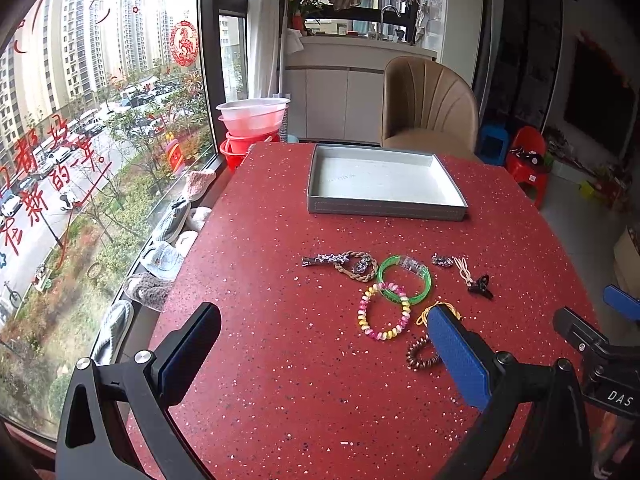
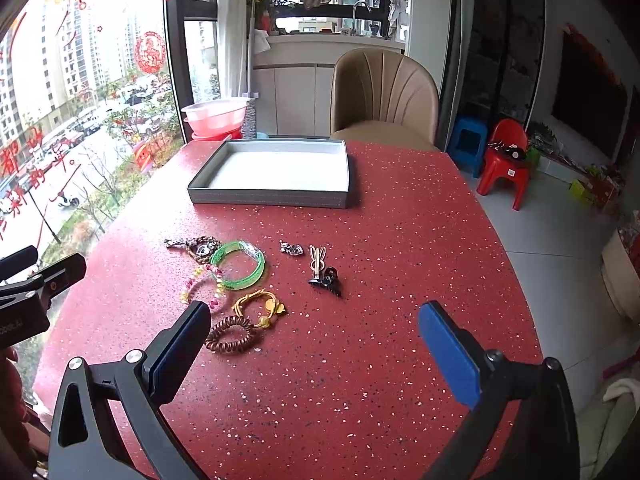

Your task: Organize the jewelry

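Spread wide and gripping nothing: left gripper (image 1: 324,344) low in its frame, right gripper (image 2: 316,340) likewise, both above speckled red table (image 2: 360,380). Marked "DAS" in white, lower right of the left view. At mid-frame, loose on the table: brown coil tie (image 2: 232,335), gold charm bracelet (image 2: 262,308), pink-yellow coil (image 1: 385,317), clear green bangle (image 2: 240,266), black claw clip (image 2: 325,278). Beyond, toward top centre, open grey tray (image 2: 272,197), white inside.
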### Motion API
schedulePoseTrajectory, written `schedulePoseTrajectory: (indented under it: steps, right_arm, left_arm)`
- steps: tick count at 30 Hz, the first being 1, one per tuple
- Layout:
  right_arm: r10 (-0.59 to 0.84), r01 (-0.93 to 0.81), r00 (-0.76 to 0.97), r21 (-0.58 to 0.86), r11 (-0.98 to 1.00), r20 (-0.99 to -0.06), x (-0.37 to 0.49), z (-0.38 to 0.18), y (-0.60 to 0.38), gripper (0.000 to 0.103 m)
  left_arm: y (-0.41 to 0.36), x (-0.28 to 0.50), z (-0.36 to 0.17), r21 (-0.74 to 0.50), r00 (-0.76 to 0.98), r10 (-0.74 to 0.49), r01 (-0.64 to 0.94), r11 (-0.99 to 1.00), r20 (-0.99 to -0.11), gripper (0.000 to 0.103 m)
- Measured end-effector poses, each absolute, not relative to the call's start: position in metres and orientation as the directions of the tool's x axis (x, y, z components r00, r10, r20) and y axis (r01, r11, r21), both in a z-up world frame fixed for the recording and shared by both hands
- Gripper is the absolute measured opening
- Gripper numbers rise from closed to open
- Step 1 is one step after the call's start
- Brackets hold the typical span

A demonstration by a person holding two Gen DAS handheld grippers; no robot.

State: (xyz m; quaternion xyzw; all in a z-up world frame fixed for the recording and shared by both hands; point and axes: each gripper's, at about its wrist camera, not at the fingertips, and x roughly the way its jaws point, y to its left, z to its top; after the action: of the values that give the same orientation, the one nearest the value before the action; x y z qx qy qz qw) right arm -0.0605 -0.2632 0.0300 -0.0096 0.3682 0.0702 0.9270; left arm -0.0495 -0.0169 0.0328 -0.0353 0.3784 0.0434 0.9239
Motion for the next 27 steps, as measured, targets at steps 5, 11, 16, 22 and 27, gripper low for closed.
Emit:
schedulePoseTrajectory:
  steps: [5,11,16,22,27]
  right_arm:
    - [0.124,-0.138,0.718,0.035,0.990,-0.685,-0.0603,0.0305,-0.2623,0.103]
    - [0.127,-0.140,0.713,0.037,0.989,-0.690,-0.0604,0.0297,-0.2605,0.103]
    - [0.130,-0.142,0.711,0.040,0.989,-0.691,-0.0608,0.0298,-0.2597,0.103]
    - [0.131,-0.145,0.711,0.038,0.989,-0.691,-0.0612,0.0296,-0.2594,0.103]
    - [0.131,-0.150,0.708,0.033,0.988,-0.694,-0.0606,0.0288,-0.2588,0.103]
  left_arm:
    - [-0.0184,-0.0498,0.0331,-0.029,0.713,0.051,-0.100,0.995,-0.699,0.103]
    - [-0.0209,-0.0502,0.0328,-0.027,0.713,0.049,-0.094,0.995,-0.699,0.103]
    - [-0.0206,-0.0512,0.0338,-0.026,0.713,0.049,-0.093,0.995,-0.699,0.103]
    - [-0.0203,-0.0515,0.0337,-0.027,0.712,0.049,-0.096,0.995,-0.701,0.103]
    - [-0.0207,-0.0524,0.0329,-0.033,0.712,0.044,-0.093,0.995,-0.701,0.103]
